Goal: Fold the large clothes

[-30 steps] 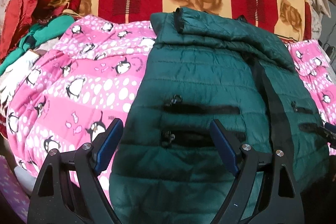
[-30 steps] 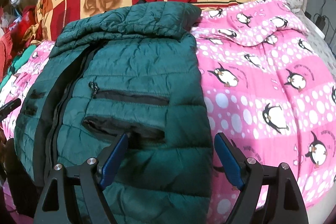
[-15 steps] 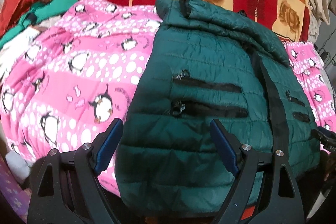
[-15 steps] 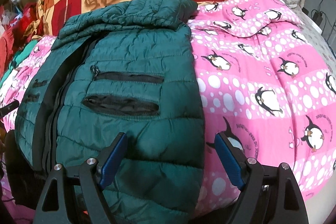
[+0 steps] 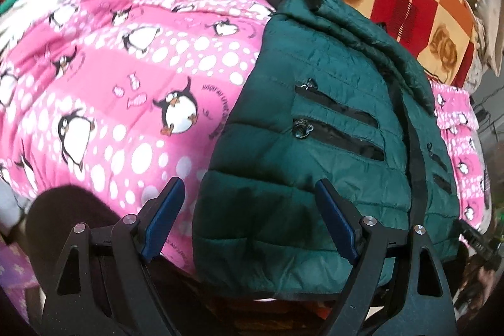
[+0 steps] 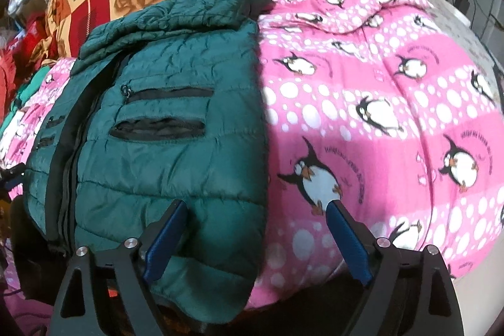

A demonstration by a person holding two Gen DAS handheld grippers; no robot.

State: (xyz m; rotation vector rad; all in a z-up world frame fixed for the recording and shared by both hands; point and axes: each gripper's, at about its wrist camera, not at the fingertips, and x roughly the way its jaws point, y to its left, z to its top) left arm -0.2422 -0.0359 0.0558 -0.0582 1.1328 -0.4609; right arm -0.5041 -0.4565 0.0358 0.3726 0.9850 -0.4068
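Lining up on hem of green puffer jacket (image 5: 315, 122), which lies flat on pink penguin blanket (image 5: 119, 90), collar at 12 o'clock, hem at 6. Left hand-held gripper (image 5: 249, 222) spread wide, empty, over left hem corner. Right hand-held gripper (image 6: 255, 241) likewise wide, empty, straddling right edge. Step looks like pre-grasp. Next move likely: pinch both corners, fold hem toward collar.

Two close views, shared jacket (image 5: 315, 147)
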